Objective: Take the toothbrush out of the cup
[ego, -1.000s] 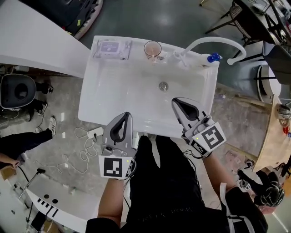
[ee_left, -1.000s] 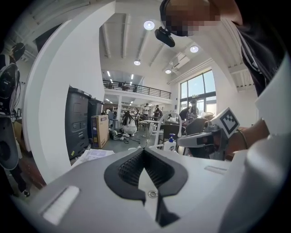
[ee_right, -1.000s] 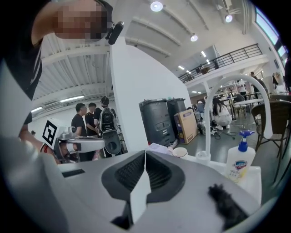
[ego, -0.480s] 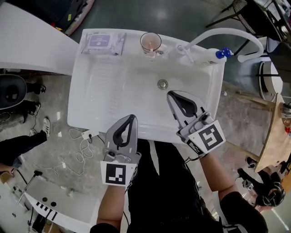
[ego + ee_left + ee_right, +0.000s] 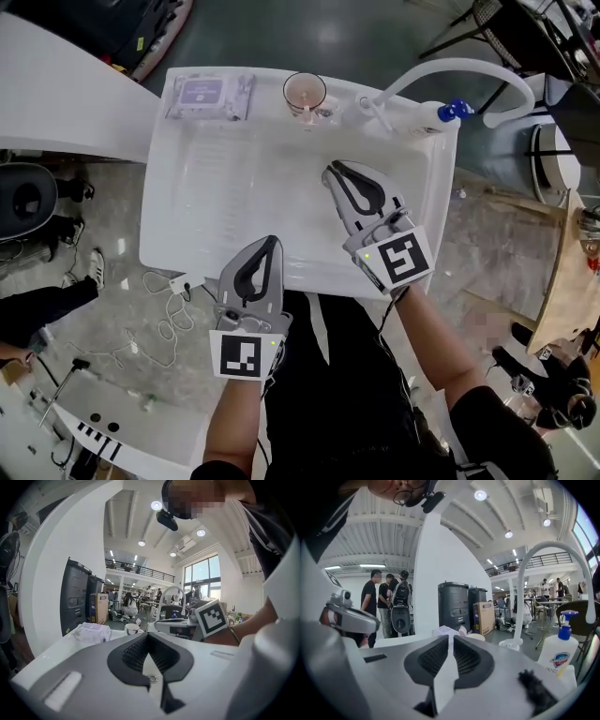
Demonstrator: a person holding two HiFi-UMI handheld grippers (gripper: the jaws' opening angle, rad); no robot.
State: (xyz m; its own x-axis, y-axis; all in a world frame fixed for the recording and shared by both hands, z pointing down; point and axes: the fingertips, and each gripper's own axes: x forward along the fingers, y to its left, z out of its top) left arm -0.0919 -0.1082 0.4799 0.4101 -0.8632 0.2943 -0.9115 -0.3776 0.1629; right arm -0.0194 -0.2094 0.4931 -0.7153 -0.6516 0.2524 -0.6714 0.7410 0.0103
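A clear cup stands on the back ledge of the white sink, with a pale toothbrush in it whose pinkish head shows over the rim. My right gripper hovers over the basin, shut and empty, pointing at the cup a short way in front of it. My left gripper is shut and empty over the sink's front edge. In the left gripper view the cup sits far beyond the shut tips.
A packet of wipes lies on the ledge left of the cup. A white arched faucet and a soap bottle with a blue pump stand at the back right. Cables lie on the floor at the left.
My right gripper has moved forward over the basin toward the cup and now covers the drain. The left gripper has stayed by the front edge.
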